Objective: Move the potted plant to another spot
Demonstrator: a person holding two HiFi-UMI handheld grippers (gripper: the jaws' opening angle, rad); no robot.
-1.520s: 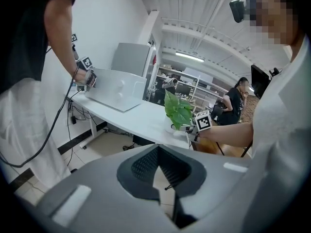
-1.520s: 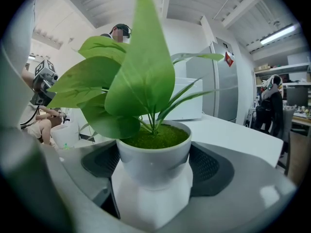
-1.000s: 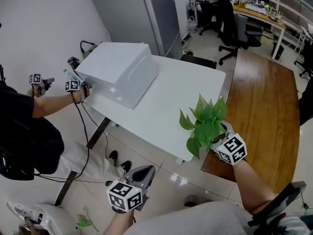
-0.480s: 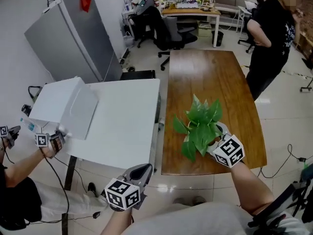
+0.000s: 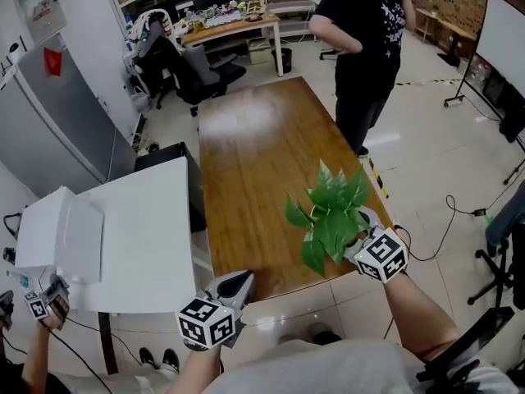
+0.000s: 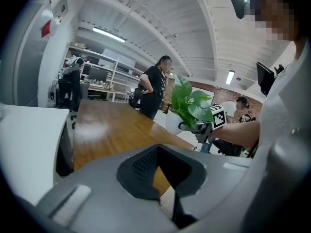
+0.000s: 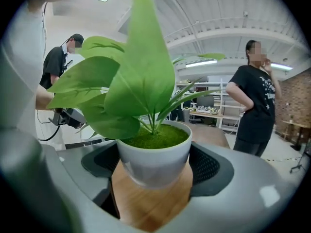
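At the far left, another person's arm [image 5: 33,358] reaches up beside the near corner of the flat white table [image 5: 148,236]. A white rectangular box [image 5: 57,235] sits at that table's left end, and a tall grey metal cabinet [image 5: 49,113] stands behind it.

Your left gripper [image 5: 236,281] hangs low in front of you, over the tiled floor. It is near the gap between the white table and the long brown wooden table [image 5: 254,154]. Its jaws are pressed together with nothing between them. Past the far end of the wooden table, a black office chair [image 5: 201,68] stands by a cluttered desk.

Further right, your right gripper [image 5: 361,230] is clamped on the potted plant [image 5: 332,216]. Both dark pads press the sides of its round white pot, and the broad green leaves fan up over the jaws. The plant is upright, held over the near right corner of the wooden table. In the left gripper view the pot looks clear of the table top.

By the far right side of that table, a person in a black T-shirt [image 5: 365,31] stands on the light floor. A white board on a wheeled stand [image 5: 502,43] sits at the right edge.
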